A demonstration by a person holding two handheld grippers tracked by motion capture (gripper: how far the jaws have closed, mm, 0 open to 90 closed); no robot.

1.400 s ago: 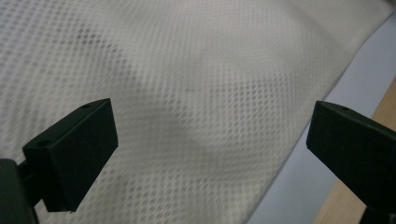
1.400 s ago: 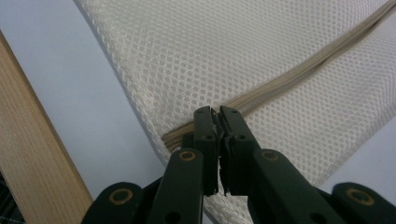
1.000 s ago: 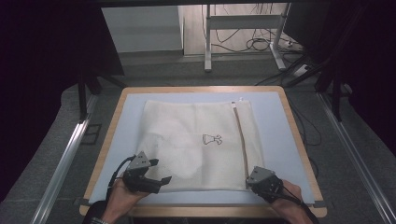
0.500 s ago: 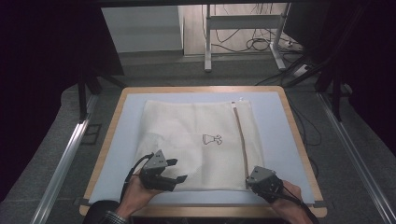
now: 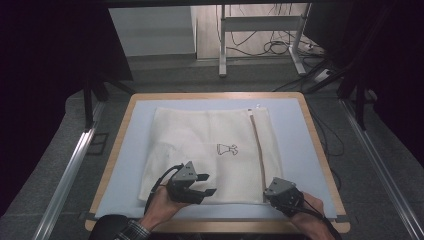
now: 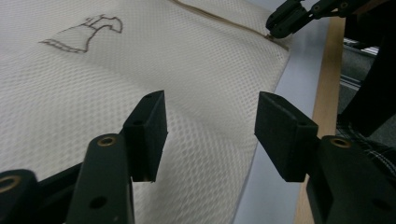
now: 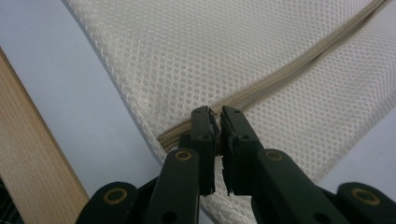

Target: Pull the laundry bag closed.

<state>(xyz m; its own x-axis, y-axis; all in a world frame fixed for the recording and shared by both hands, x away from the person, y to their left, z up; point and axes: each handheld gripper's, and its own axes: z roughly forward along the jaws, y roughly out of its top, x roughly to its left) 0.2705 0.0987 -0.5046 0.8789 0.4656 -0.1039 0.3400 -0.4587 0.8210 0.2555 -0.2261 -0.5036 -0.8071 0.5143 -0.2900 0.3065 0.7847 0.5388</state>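
A cream mesh bag (image 5: 200, 145) with a small dress drawing (image 5: 227, 149) lies flat on the light blue mat (image 5: 290, 130). Its tan zipper (image 5: 257, 150) runs front to back near the right side. My left gripper (image 5: 209, 184) hovers over the bag's near edge. Its jaws have just been closing and stand partly open (image 6: 210, 126), with mesh (image 6: 93, 93) beneath them and nothing pinched. My right gripper (image 5: 267, 192) is at the near right corner, shut (image 7: 215, 116) on the near end of the zipper (image 7: 289, 77).
A wooden rim (image 5: 320, 150) frames the mat, and bare mat lies left and right of the bag. Metal rails (image 5: 70, 170) run along the floor on both sides. A desk frame (image 5: 222, 45) and cables (image 5: 280, 47) stand beyond the far edge.
My left gripper has slid to the right along the bag's near edge, and its jaws have narrowed. The right gripper has stayed put on the zipper end.
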